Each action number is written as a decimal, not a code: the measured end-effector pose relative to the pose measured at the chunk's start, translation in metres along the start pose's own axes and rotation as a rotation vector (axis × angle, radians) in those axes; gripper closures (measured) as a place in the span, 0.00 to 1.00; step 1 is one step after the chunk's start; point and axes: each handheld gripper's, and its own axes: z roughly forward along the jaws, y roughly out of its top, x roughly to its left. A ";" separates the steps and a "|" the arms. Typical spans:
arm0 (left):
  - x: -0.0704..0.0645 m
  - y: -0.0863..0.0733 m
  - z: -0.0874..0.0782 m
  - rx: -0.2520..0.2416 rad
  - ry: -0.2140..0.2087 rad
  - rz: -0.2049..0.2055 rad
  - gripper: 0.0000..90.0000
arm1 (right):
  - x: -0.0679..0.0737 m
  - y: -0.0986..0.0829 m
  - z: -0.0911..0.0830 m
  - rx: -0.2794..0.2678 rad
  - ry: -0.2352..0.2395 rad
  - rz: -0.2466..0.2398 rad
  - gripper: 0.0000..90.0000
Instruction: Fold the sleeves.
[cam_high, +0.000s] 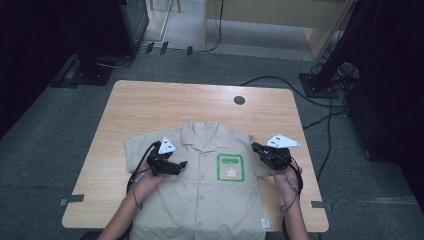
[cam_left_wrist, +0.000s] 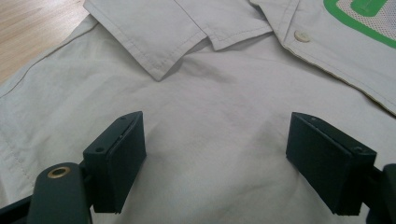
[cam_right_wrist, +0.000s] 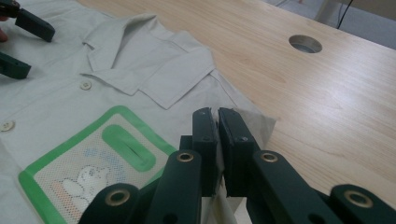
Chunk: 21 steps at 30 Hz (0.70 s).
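A beige short-sleeved shirt (cam_high: 210, 200) lies flat, front up, on the wooden table (cam_high: 165, 100), collar toward the far side. Its chest pocket (cam_high: 230, 167) has a green border. My left gripper (cam_high: 183, 164) hovers over the shirt's chest just below the collar (cam_left_wrist: 154, 37); in the left gripper view it (cam_left_wrist: 215, 161) stands open, with only cloth beneath the jaws. My right gripper (cam_high: 256, 148) is at the shirt's other shoulder. In the right gripper view it (cam_right_wrist: 217, 123) is shut on a raised fold of sleeve fabric (cam_right_wrist: 257, 122). The left gripper (cam_right_wrist: 23, 46) also shows there, far left.
A round cable hole (cam_high: 239, 100) sits in the tabletop beyond the collar. Bare wood stretches across the far half of the table. Cables (cam_high: 325, 125) trail on the carpet to the right, and dark stands (cam_high: 95, 65) rise past the table's far corners.
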 end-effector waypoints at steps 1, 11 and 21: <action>0.000 0.000 0.000 0.000 0.000 0.000 0.22 | 0.001 0.001 0.000 0.000 0.002 -0.003 0.95; 0.000 0.000 0.000 0.000 0.000 -0.001 0.22 | 0.011 0.009 0.004 0.000 0.026 -0.023 0.95; 0.000 0.000 0.000 0.000 0.000 0.000 0.22 | 0.017 0.014 0.009 0.005 0.049 -0.030 0.95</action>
